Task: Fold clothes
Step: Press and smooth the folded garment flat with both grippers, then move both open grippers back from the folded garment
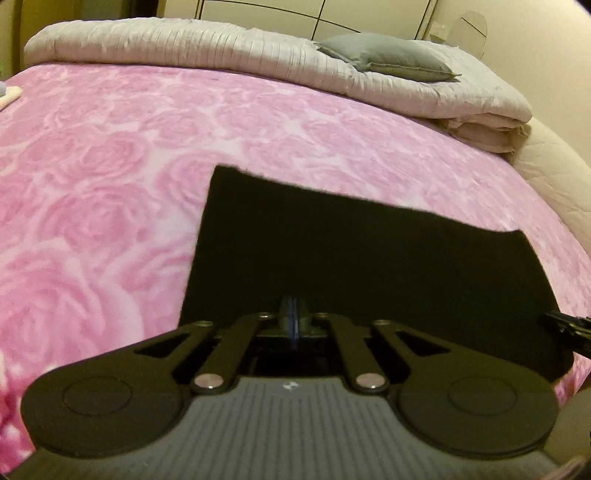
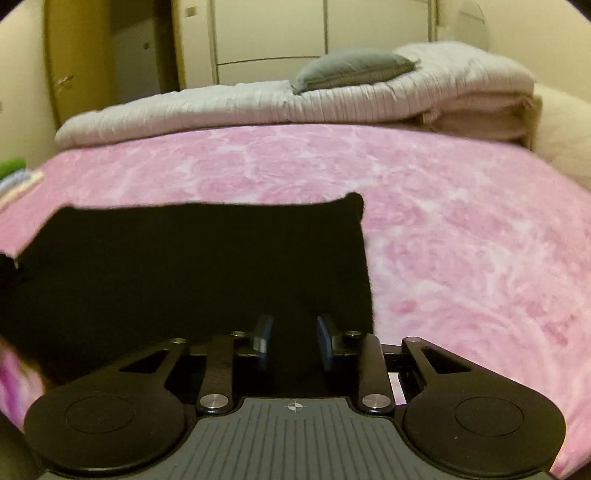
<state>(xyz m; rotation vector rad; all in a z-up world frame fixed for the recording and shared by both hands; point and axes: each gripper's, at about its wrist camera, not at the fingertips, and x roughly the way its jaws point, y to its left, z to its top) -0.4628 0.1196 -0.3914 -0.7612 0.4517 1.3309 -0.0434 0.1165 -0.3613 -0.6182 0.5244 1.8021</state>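
Observation:
A black garment (image 1: 369,258) lies flat as a folded rectangle on the pink rose-patterned blanket (image 1: 110,166). My left gripper (image 1: 292,317) is at its near edge with the blue pads pressed together; whether cloth is between them is hidden. In the right wrist view the same garment (image 2: 184,266) fills the left and centre. My right gripper (image 2: 293,339) stands over its near right part with the pads apart and nothing between them. The right gripper's tip also shows at the right edge of the left wrist view (image 1: 569,325).
A folded pale quilt (image 1: 258,55) with a grey pillow (image 1: 384,55) lies along the far side of the bed. Folded clothes (image 2: 14,177) sit at the left edge of the bed. Wardrobe doors (image 2: 295,29) stand behind. The mattress edge (image 1: 554,166) curves at the right.

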